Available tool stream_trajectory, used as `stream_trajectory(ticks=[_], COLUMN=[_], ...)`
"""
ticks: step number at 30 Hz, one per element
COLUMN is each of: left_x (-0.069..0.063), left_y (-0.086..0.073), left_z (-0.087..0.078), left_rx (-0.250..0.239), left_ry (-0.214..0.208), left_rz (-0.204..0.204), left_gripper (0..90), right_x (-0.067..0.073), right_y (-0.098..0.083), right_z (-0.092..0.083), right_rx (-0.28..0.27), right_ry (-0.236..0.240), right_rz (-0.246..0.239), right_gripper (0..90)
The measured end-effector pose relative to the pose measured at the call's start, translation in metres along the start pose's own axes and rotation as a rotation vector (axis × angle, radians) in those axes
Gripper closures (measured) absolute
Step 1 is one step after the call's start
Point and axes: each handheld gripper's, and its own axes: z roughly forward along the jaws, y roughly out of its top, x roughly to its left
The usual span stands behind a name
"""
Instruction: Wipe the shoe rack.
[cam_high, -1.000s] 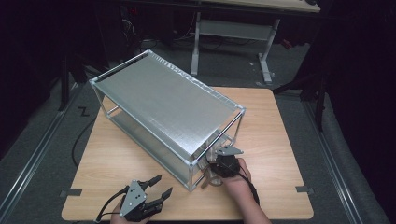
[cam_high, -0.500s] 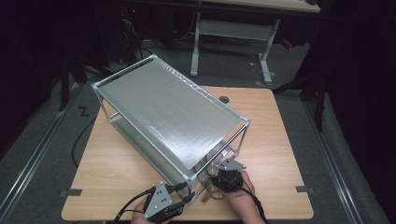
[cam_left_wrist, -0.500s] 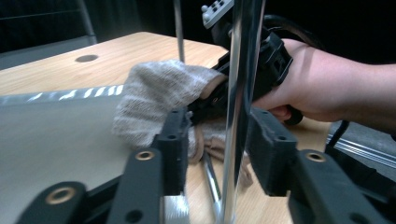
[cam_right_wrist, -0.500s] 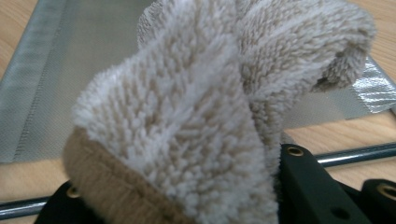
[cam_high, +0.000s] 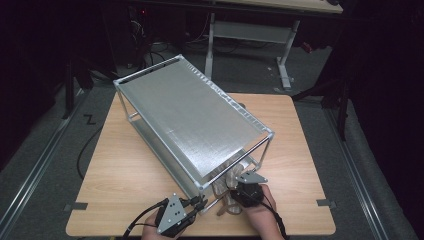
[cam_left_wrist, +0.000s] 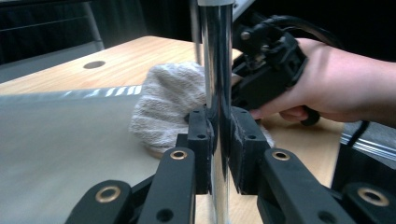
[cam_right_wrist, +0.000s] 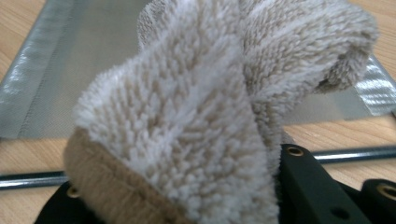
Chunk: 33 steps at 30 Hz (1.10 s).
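A two-tier metal rack (cam_high: 190, 120) stands askew on the wooden table (cam_high: 125, 175). My left gripper (cam_high: 200, 204) is at the rack's near corner. Its jaws have just been closing and now pinch the chrome corner post (cam_left_wrist: 215, 70), with the left gripper (cam_left_wrist: 218, 135) shut on it. Just right of that post, my right gripper (cam_high: 234, 192) is shut on a beige terry cloth (cam_high: 225, 202). In the left gripper view the cloth (cam_left_wrist: 168, 102) rests at the edge of the lower shelf (cam_left_wrist: 60, 140). In the right gripper view the bunched cloth (cam_right_wrist: 201, 107) hides the right gripper (cam_right_wrist: 187, 193) pads.
A thin rail (cam_right_wrist: 350, 153) of the rack runs across just ahead of the right jaws. The person's right hand (cam_left_wrist: 336, 79) sits close behind the post. A desk frame (cam_high: 250, 30) stands beyond the table, and cables trail off the front edge.
My left gripper went from open near the table's front edge to the rack's near corner and closed on the post. The rack swung slightly. The right gripper kept the cloth.
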Motion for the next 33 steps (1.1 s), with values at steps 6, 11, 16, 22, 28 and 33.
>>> stream_trajectory(ticks=[6, 11, 16, 22, 28, 33], left_x=[0.003, 0.014, 0.018, 0.019, 0.019, 0.018], left_y=[-0.001, -0.001, -0.002, -0.002, -0.003, -0.004], left_z=[0.0, 0.002, 0.006, 0.006, 0.001, -0.002], left_rx=[-0.006, -0.01, -0.017, -0.019, -0.016, -0.02], left_ry=[0.013, 0.037, 0.037, 0.031, 0.036, 0.043], left_rz=[-0.006, -0.038, -0.042, -0.041, -0.036, -0.042], left_gripper=[79.6, 79.9, 79.8, 79.8, 79.8, 79.6], right_x=[0.004, 0.013, 0.04, 0.054, 0.029, 0.004], right_y=[0.006, 0.008, 0.004, -0.002, -0.001, 0.0], right_z=[-0.013, -0.027, -0.034, -0.019, -0.009, -0.008], right_rx=[-0.089, -0.145, -0.148, -0.058, -0.032, -0.03], right_ry=[0.002, 0.047, 0.154, 0.156, 0.076, -0.02], right_rz=[-0.001, -0.008, -0.085, -0.155, -0.077, -0.028], right_gripper=[68.7, 68.7, 68.7, 68.4, 68.0, 67.8])
